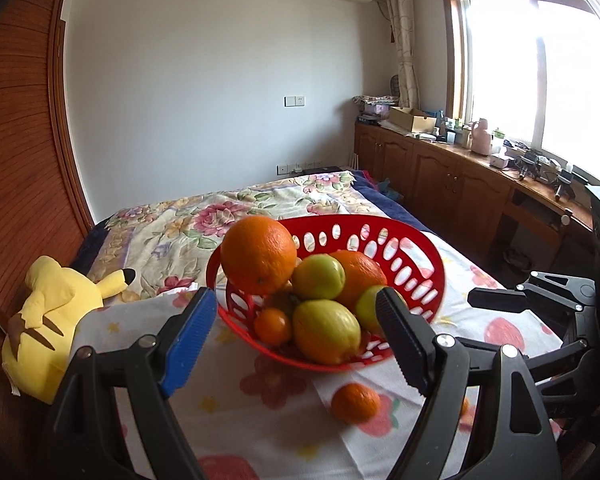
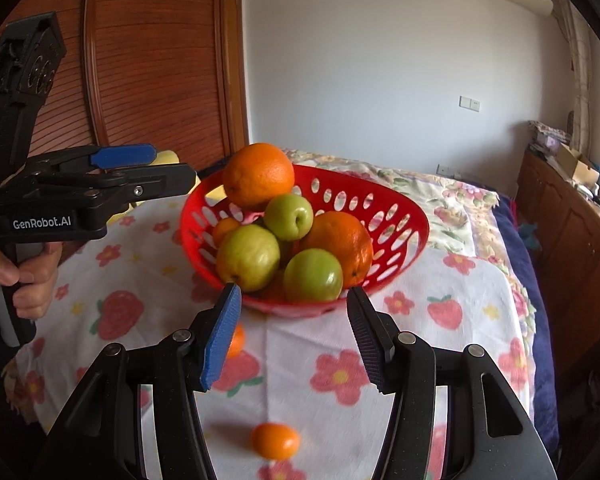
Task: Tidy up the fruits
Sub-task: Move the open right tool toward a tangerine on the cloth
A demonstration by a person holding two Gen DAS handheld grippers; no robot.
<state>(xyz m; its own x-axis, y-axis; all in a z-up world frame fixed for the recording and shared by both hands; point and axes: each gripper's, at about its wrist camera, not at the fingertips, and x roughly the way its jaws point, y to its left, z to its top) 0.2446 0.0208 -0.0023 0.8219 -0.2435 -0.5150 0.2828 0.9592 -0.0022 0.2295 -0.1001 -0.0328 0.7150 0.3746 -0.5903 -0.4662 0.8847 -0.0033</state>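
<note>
1. I see a red basket [image 1: 416, 248] on a flowery cloth [image 2: 420, 360] on the bed [image 1: 188, 216].
2. The basket is full of fruit. A big orange [image 1: 259, 254] sits on top, with green fruits [image 2: 248, 256] and more oranges under it.
3. One small orange [image 1: 355, 403] lies on the cloth, just near the basket.
4. My left claw [image 1: 296, 324] is released, with nothing in it, near the basket.
5. My right claw [image 2: 294, 328] is released too, and empty.
6. A yellow plush toy [image 1: 48, 312] lies far left on the bed.
</note>
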